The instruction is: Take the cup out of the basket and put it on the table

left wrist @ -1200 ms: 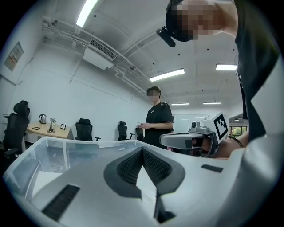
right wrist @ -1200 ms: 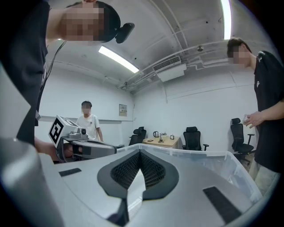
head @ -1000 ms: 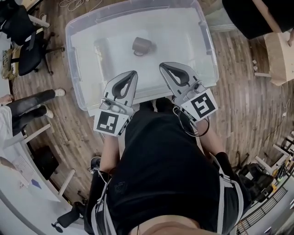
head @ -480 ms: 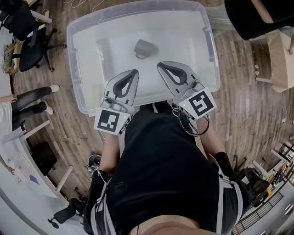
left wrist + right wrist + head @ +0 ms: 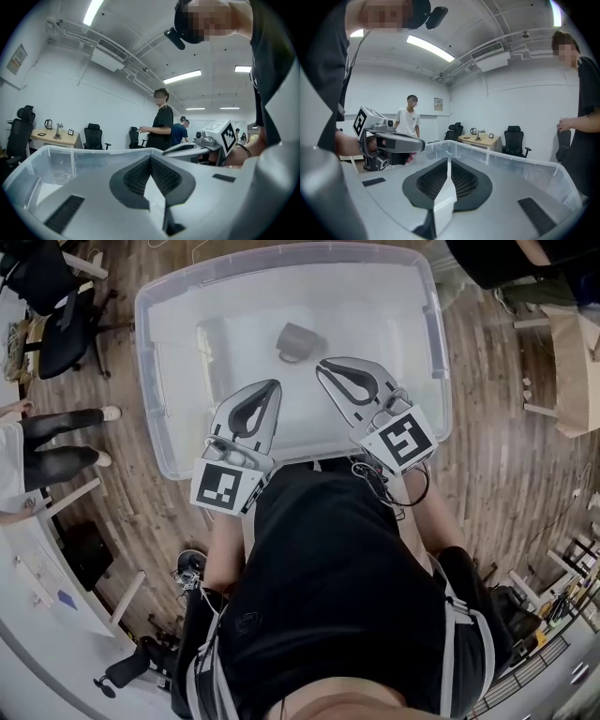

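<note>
A dark grey cup (image 5: 298, 340) lies on its side on the floor of a big clear plastic bin (image 5: 150, 381), toward the far middle. Both grippers hover over the bin's near part, pointing at the cup. My left gripper (image 5: 272, 387) is shut and empty, below and left of the cup. My right gripper (image 5: 323, 364) is also shut and empty, its tip just right of and below the cup. In the left gripper view the pads (image 5: 150, 157) meet, with the bin rim (image 5: 70, 150) beyond. The right gripper view shows its pads (image 5: 449, 160) meeting; the cup is hidden there.
The bin stands on a wooden floor. Black office chairs (image 5: 56, 334) and a person's legs (image 5: 56, 442) are at the left. A wooden piece of furniture (image 5: 572, 362) is at the right. People stand beyond the bin (image 5: 161, 122), (image 5: 408, 124).
My right gripper has moved a little forward and left over the bin, closer to the cup. The left gripper has hardly moved. Both stay shut.
</note>
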The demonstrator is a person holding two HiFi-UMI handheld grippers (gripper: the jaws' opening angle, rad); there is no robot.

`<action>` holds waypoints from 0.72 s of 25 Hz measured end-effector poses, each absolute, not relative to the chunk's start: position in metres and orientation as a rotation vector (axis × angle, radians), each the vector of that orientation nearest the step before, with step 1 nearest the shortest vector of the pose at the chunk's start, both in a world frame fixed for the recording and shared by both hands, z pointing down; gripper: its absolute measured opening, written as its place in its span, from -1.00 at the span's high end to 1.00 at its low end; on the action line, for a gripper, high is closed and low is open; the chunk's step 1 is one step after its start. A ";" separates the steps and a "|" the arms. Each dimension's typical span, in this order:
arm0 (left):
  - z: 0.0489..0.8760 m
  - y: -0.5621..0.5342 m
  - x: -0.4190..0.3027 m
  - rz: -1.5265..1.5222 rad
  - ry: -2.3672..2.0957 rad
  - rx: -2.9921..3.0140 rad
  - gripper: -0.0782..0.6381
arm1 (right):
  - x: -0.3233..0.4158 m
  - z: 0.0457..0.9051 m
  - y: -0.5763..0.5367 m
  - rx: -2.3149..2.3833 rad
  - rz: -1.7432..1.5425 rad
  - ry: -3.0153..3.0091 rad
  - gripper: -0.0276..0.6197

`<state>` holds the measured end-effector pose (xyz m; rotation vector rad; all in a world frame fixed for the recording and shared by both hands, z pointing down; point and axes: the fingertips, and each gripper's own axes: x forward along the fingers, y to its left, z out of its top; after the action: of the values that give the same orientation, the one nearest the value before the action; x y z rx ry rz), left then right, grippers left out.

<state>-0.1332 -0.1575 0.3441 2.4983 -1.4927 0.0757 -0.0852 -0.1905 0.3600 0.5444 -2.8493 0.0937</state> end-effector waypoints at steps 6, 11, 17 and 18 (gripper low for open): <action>0.346 -0.170 -0.144 0.082 -1.514 2.471 0.73 | -0.097 0.380 -0.205 0.430 0.050 -2.761 0.75; 0.346 -0.178 -0.153 0.076 -1.533 2.454 0.73 | -0.108 0.400 -0.215 0.283 0.006 -2.686 0.64; 0.353 -0.187 -0.165 0.083 -1.549 2.426 0.73 | -0.126 0.434 -0.232 0.116 -0.042 -2.589 0.56; 0.355 -0.189 -0.166 0.083 -1.549 2.426 0.73 | -0.128 0.442 -0.235 0.076 -0.062 -2.561 0.56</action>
<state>-0.1661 -0.1887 0.3548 2.4264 -1.5489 0.0827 -0.1283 -0.2348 0.4421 0.0755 -2.5610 -0.0624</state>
